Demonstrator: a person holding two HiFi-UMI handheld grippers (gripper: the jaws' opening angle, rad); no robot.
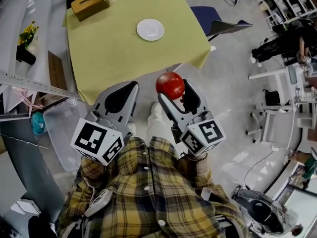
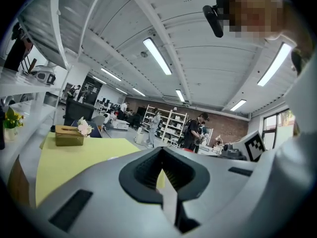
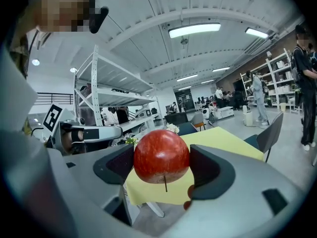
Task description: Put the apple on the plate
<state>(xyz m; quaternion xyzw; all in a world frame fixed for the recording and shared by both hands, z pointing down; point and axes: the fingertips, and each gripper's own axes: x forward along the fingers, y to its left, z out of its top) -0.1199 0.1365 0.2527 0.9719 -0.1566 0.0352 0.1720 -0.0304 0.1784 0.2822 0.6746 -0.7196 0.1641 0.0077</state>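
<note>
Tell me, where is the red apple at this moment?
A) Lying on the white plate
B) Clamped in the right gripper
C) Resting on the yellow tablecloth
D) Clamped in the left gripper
B: the right gripper view shows the apple squeezed between the two jaws of the right gripper, and in the head view the plate on the table has nothing on it.

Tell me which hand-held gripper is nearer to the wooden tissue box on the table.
Left. The left hand-held gripper is off the near edge of the table, on the side of the tissue box; the right hand-held gripper, holding the apple, is farther right.
</note>
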